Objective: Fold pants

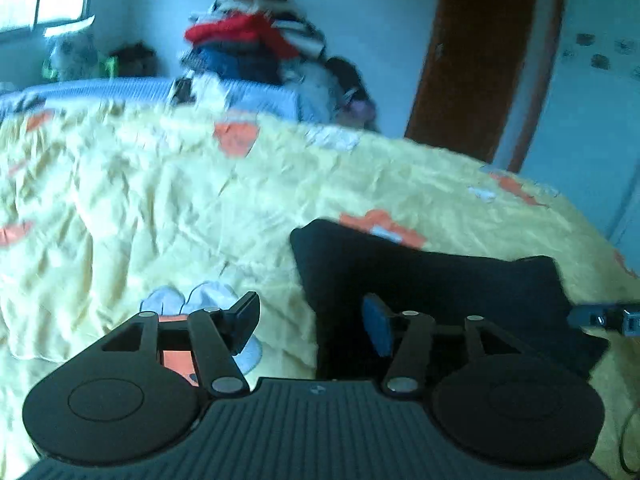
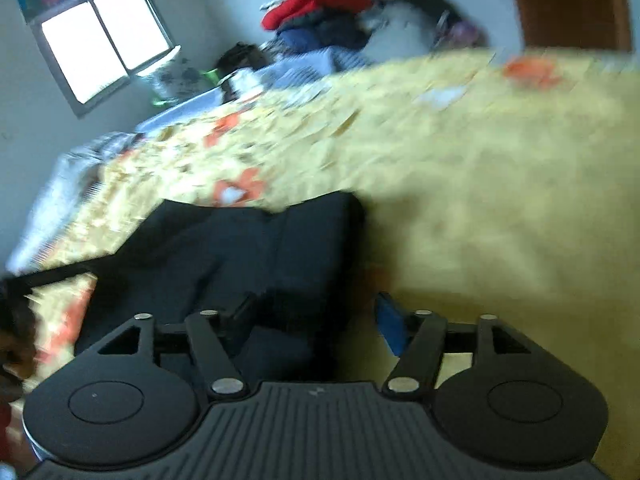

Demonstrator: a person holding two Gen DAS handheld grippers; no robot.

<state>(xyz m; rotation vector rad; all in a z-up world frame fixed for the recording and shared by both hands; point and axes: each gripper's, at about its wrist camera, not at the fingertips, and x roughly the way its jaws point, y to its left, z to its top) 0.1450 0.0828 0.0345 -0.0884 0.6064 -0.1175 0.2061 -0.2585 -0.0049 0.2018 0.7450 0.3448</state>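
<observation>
Left tongs (image 1: 312,320) apart, nothing between them; folded dark pants (image 1: 432,280) lie lower right of frame, past the right-hand finger. Right tongs (image 2: 316,320) apart, over the pants' (image 2: 248,248) near edge, lower centre-left. Both on the yellow bedspread (image 1: 160,184).

Daylight is pouring through the blown-out window (image 2: 106,36), while motion blur is smearing the bedspread (image 2: 500,168) and fisheye is bending the edges.

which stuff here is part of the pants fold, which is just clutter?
Job: dark pants folded on the yellow bedspread; left gripper and right gripper, both open, holding nothing.
Clutter: heap of clothes, window, brown door.
</observation>
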